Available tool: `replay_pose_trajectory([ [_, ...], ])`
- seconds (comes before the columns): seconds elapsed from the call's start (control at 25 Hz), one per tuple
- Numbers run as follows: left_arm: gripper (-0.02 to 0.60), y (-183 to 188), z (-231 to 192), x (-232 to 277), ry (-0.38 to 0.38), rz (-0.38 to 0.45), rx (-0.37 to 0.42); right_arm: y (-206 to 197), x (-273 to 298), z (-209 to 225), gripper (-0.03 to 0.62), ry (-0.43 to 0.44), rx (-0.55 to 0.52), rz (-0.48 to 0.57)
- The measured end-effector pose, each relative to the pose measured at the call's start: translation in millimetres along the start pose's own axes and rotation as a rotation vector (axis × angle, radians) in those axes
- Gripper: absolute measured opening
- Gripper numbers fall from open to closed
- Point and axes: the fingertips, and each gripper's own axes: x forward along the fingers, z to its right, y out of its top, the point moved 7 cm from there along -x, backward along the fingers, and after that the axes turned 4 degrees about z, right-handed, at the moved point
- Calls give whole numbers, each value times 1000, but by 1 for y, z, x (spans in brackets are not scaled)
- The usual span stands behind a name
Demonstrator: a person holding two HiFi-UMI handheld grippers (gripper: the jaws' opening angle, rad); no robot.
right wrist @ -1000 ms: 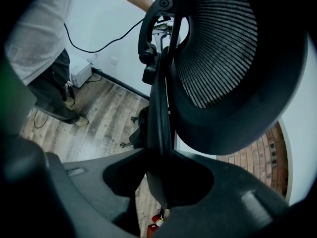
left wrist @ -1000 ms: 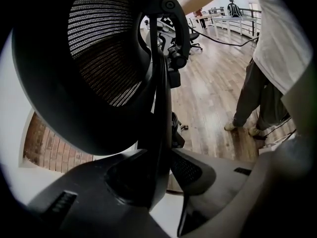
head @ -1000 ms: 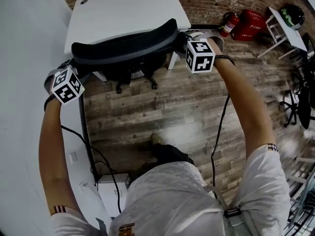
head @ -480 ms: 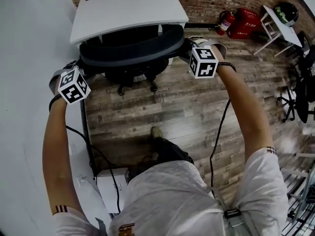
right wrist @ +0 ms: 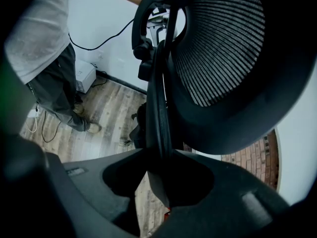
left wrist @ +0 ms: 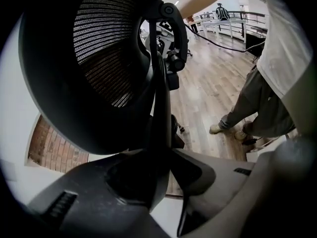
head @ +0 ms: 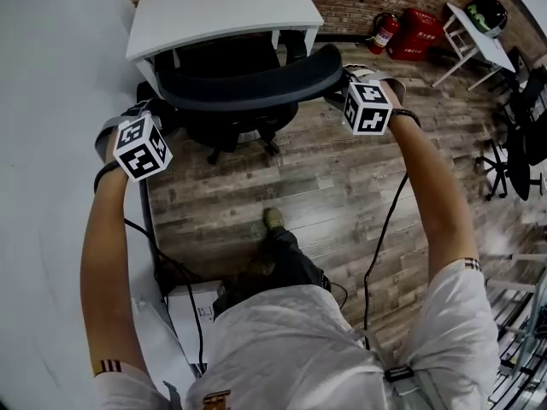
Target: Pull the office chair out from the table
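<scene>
The black office chair (head: 256, 84) stands at the front edge of the white table (head: 222, 7), its curved mesh backrest toward me. My left gripper (head: 156, 109) is shut on the backrest's left edge. My right gripper (head: 339, 85) is shut on its right edge. In the left gripper view the backrest's frame edge (left wrist: 161, 108) runs down into the left gripper (left wrist: 158, 182), clamped between the jaws. The right gripper view shows the same: the frame edge (right wrist: 157, 108) is pinched in the right gripper (right wrist: 161, 177), with the mesh (right wrist: 223, 48) above it.
A white wall (head: 51, 143) runs along the left, with cables and a white box (head: 192, 310) at its foot. My shoe (head: 273, 220) is on the wood floor behind the chair. A fire extinguisher (head: 382, 32), red case (head: 419, 34), small white table (head: 479, 32) and another chair (head: 513, 152) stand at right.
The chair's backrest has come away from the table's edge toward me, and the seat now shows between them. Both grippers moved back with it, still clamped.
</scene>
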Motion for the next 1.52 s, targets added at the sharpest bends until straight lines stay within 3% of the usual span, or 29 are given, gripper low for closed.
replay_pose_trajectory([
  [0.68,132,32,118,-55,10,49,20,14,-74,-112,146,-26,-2,-2],
  [1.12,133,64,197,-95,7,12,-13,20,-130,-187,146,-41,-30,35],
  [1.52,133,73,240,-125,-7,38,7,32,-165,-232,146,-33,-11,27],
])
